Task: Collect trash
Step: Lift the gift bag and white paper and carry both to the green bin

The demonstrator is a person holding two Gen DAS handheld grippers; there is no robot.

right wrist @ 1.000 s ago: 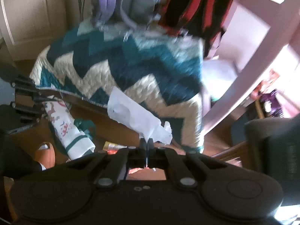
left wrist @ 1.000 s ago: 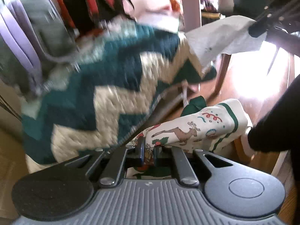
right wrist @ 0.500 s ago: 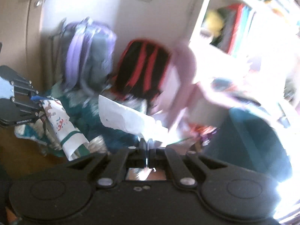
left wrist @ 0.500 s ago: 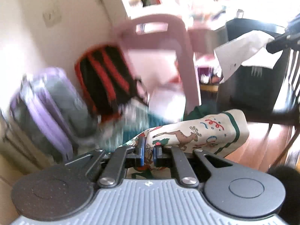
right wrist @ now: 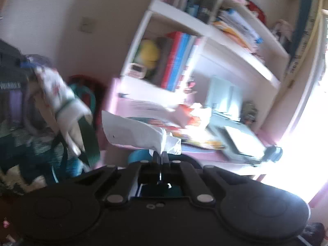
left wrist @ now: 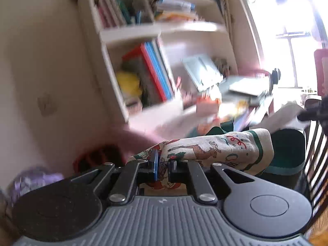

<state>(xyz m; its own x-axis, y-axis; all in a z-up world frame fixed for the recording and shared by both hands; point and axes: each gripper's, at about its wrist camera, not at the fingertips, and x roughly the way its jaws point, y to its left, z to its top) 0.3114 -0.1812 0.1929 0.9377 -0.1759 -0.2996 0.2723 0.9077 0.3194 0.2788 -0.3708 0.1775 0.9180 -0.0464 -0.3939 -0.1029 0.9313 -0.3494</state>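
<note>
The left gripper [left wrist: 163, 165] is pinching the gathered end of a reindeer-printed bag [left wrist: 215, 150], its fingers [left wrist: 155, 164] pressed nearly together on the cloth; the bag is sticking out to the right, its green-edged mouth hanging free in the air. The right gripper [right wrist: 161, 157] is nipping a crumpled white paper [right wrist: 133, 132], its fingers [right wrist: 156, 157] pressed flat together on the paper's twisted corner; the sheet is fanning out to the left above them.

Beyond both, a white bookshelf [left wrist: 155, 30] is standing against the wall with red and blue books [left wrist: 157, 69] and something yellow [left wrist: 129, 83] in one compartment; below it a cluttered pink desk [right wrist: 205, 155] is carrying papers and a grey slab-like thing.

The right wrist view is showing the bag [right wrist: 59, 94] from the side, dangling from the left gripper at the far left with a dark green strap [right wrist: 88, 127] trailing down; the left wrist view is showing only a sliver of the paper [left wrist: 287, 112] and a dark tip of the right gripper at the far right, plus dark chair slats [left wrist: 315, 143].

Everything past the fingers is smearing with motion; the desk clutter is too blurred to name, and the window glare is washing out the right side of both views.
</note>
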